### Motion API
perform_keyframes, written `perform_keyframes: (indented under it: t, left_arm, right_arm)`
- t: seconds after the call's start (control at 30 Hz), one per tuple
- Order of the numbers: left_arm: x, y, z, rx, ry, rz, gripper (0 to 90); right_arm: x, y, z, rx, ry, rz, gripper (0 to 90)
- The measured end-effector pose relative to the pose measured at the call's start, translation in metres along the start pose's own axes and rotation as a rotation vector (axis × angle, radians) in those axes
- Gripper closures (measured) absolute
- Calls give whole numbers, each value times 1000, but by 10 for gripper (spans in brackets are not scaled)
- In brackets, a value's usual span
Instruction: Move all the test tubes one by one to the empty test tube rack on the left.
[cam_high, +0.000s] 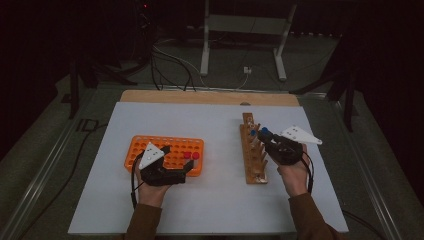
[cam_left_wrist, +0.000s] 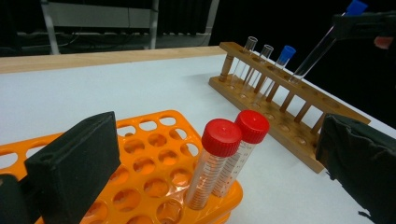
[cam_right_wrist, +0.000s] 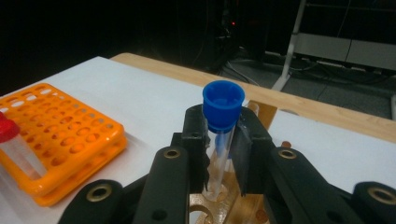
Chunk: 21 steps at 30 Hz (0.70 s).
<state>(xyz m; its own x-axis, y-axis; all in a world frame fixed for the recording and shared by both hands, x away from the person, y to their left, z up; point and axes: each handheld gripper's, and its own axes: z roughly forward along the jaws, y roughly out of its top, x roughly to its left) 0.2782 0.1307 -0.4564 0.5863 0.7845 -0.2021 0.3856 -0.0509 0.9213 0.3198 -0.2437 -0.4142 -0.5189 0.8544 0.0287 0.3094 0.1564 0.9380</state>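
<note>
Black jaws of your right gripper (cam_right_wrist: 223, 154) were pressed together on a clear test tube with a blue cap (cam_right_wrist: 222, 108), pinching it just below the cap. The tube hung tilted over the wooden rack (cam_left_wrist: 289, 109), its lower end at the rack's top rail; whether it was touching that rail could not be told. In the high view your right gripper (cam_high: 266, 136) sat over the far half of that rack (cam_high: 254, 172), with your right hand (cam_high: 294, 172) behind it. Beside the held tube, the rack carried another blue-capped tube (cam_left_wrist: 280, 63) and two uncapped clear tubes (cam_left_wrist: 252, 58), all standing in a row toward its far end. The rack stood lengthwise on the right part of the white table sheet (cam_high: 215, 200). Well apart, on the left part of the sheet, your left gripper (cam_high: 175, 167) rested at the near edge of an orange tube rack (cam_high: 167, 145). Its jaws were spread wide, with nothing between the pads (cam_left_wrist: 74, 163). Two larger tubes with red caps (cam_left_wrist: 233, 133) stood side by side, touching, in the orange rack's corner holes (cam_left_wrist: 154, 172), between the spread jaws but clear of both. A strip of bare wooden tabletop (cam_high: 200, 96) showed beyond the sheet.
</note>
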Motion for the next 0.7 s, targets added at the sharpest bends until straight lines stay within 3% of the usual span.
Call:
perform_keyframes:
  t: [0.2,0.37,0.7]
  left_arm:
    - [-6,0,2,2,-6,16,5]
    - [-13,1,4,0,-14,48,5]
    - [-25,5,4,-17,-30,73,5]
  right_arm:
    - [6,4,-8,-17,42,4,765]
    - [15,2,-9,-8,76,-8,765]
    - [33,-2,-8,19,151,-31,764]
